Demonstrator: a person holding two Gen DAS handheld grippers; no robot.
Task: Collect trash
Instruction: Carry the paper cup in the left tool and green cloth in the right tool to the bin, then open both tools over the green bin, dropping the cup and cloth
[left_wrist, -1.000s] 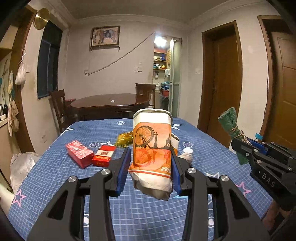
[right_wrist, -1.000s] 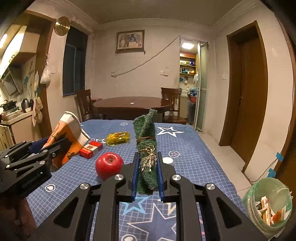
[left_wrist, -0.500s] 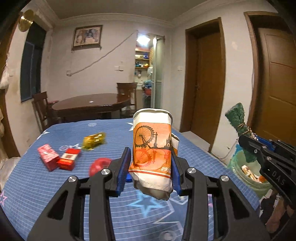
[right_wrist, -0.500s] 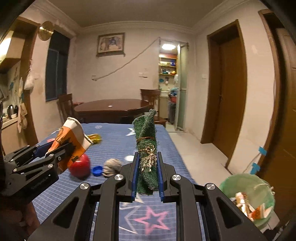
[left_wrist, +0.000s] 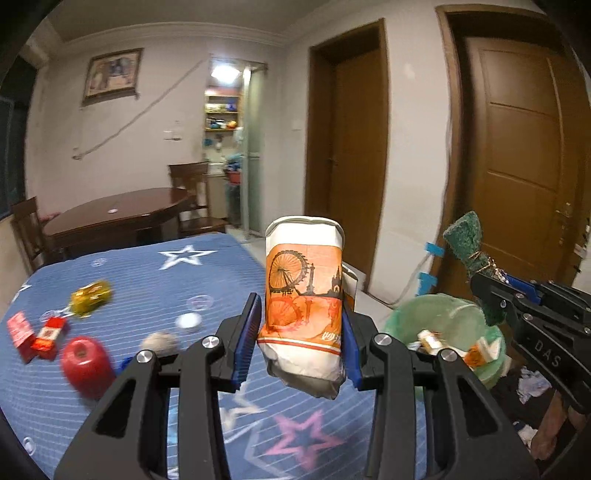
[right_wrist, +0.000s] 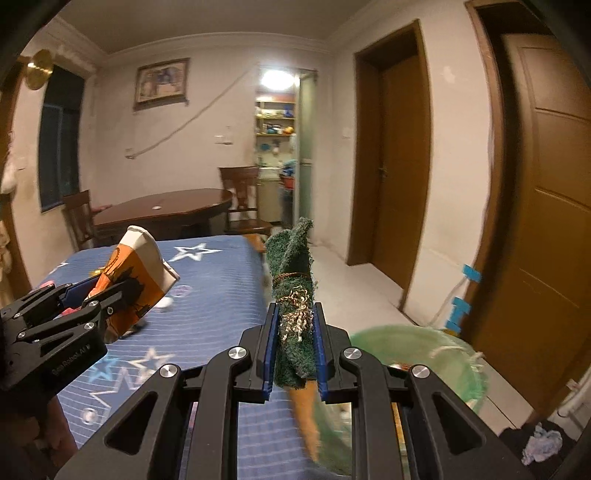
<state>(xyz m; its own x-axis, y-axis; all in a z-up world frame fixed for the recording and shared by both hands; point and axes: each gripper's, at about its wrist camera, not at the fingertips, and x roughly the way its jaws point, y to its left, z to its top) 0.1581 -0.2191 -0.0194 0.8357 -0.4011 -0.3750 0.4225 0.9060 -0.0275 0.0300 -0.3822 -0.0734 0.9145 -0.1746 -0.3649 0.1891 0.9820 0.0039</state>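
- Left gripper (left_wrist: 301, 332): clamped on a crushed paper cup (left_wrist: 304, 295) with orange print, carried upright over the near right corner of the bed.
- Risk there, as a judgement: cup already flattened and soft, so could slide out of the pads and land on the blue star bedspread (left_wrist: 184, 273) short of the bin.
- Left behind on the spread, at its left side: red packets (left_wrist: 37, 334), a yellow wrapper (left_wrist: 90, 297), a red apple (left_wrist: 86, 365), a grey wad (left_wrist: 160, 341), a white cap (left_wrist: 188, 320). Apple no trash by the look of it; mistake to bin it.
- Right gripper (right_wrist: 294, 347): closed on a green felt-wrapped carrot (right_wrist: 293, 295), orange tip hanging below the pads above the bin's near rim.
- Risk: long, top-heavy piece; released off centre, likely to tip over the rim onto the floor. Grippers close side by side, so a bump at the bin possible.
- Green bin (right_wrist: 443, 354): on the floor just right of the bed, part filled with scraps.
- Room: dim, warm light; round wooden table (right_wrist: 166, 210) and chairs beyond the bed, framed picture (right_wrist: 161, 83) on the wall, lit pantry doorway, two brown doors (right_wrist: 402, 166) at right, crumpled paper (right_wrist: 543, 445) on the floor.
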